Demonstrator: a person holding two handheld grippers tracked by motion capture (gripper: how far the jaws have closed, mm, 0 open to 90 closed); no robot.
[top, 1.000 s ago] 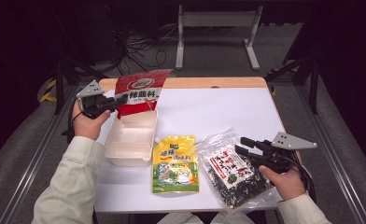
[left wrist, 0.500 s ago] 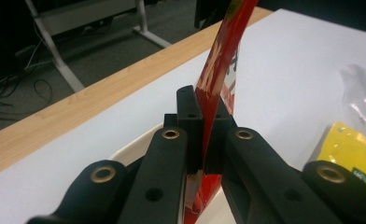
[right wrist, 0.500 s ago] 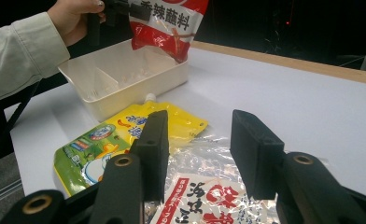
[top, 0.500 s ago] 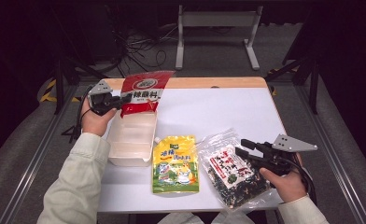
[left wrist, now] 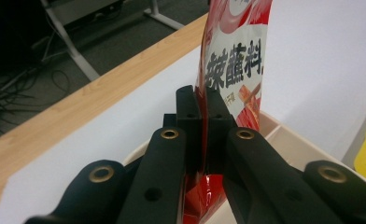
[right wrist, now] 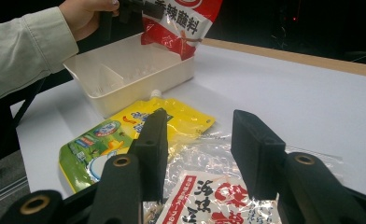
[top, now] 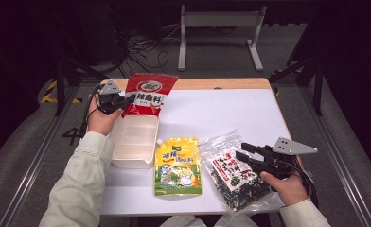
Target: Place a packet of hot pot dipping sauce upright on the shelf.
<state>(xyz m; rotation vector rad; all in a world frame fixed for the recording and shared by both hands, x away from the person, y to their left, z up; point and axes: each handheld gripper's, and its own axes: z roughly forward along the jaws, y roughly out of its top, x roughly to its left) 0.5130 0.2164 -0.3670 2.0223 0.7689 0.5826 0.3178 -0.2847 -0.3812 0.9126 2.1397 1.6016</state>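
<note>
My left gripper [top: 119,100] is closed tight on the side edge of the red seasoning bag [top: 148,94]. In the left gripper view the two black jaws press together with the thin edge of the bag between them. The bag stands upright, and its lower end is inside the far end of the white plastic box [top: 134,142], at the left side of the table [top: 221,109]. The box has a small divider inside.

My right gripper [top: 250,155] is about half open. It holds nothing. Its jaws are just above the clear bag of seaweed [top: 233,177], which lies flat near the front edge of the table on the right side. I cannot tell if the jaws touch the plastic. In the right gripper view I see the red and white label of this bag between the two jaws.

The yellow pouch [top: 177,165] lies flat between the box and the seaweed bag, just beside both of them.
</note>
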